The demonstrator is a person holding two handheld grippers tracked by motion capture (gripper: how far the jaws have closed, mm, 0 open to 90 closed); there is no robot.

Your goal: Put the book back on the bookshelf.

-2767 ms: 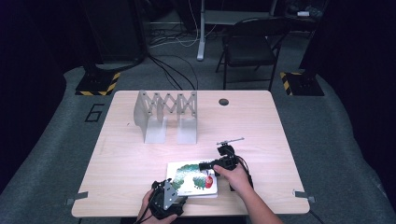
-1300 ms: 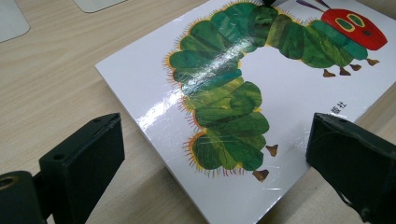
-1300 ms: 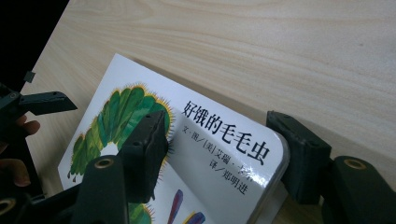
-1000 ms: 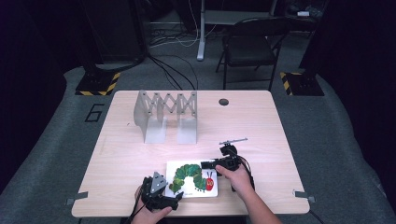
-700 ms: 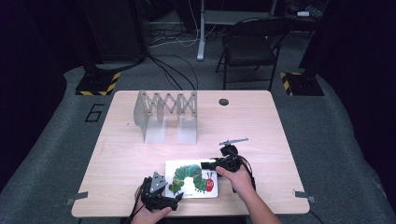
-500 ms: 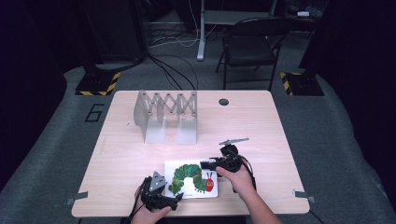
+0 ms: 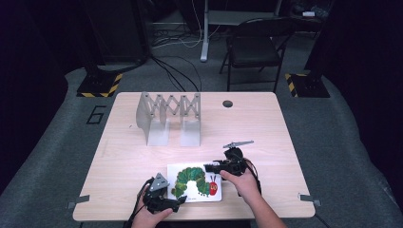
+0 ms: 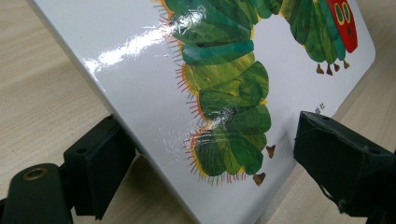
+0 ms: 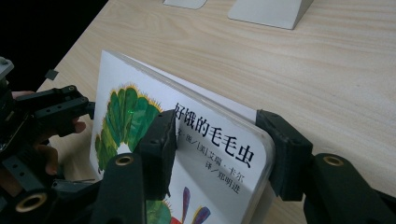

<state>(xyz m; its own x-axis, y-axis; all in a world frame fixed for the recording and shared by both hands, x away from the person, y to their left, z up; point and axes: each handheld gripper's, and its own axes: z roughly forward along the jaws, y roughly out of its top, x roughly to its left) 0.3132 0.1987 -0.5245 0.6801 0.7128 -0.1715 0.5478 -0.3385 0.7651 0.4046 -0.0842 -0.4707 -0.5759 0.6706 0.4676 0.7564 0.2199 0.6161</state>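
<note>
Since 2.8 seconds back, left gripper [image 7: 172, 202] slid left off the book [image 7: 194, 182]. Both grippers straddle its edges near the tabletop's [image 7: 266, 123] front edge: right gripper [image 9: 217, 140] clamps it, left looks loose. Chair [image 7: 256, 45] behind.

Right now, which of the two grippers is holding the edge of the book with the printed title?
The right gripper. Its jaws straddle the top edge of the caterpillar book beside the black title characters, whereas the left gripper sits at the opposite corner, by the caterpillar's green tail.

**Around the counter**

A grey accordion-style rack [image 7: 168, 116] is standing on the far half of the wooden counter [image 7: 266, 128]. A black folding chair [image 7: 254, 47] is sitting beyond it, with cables [image 7: 176, 71] trailing across the carpeted floor [image 7: 342, 142].
</note>
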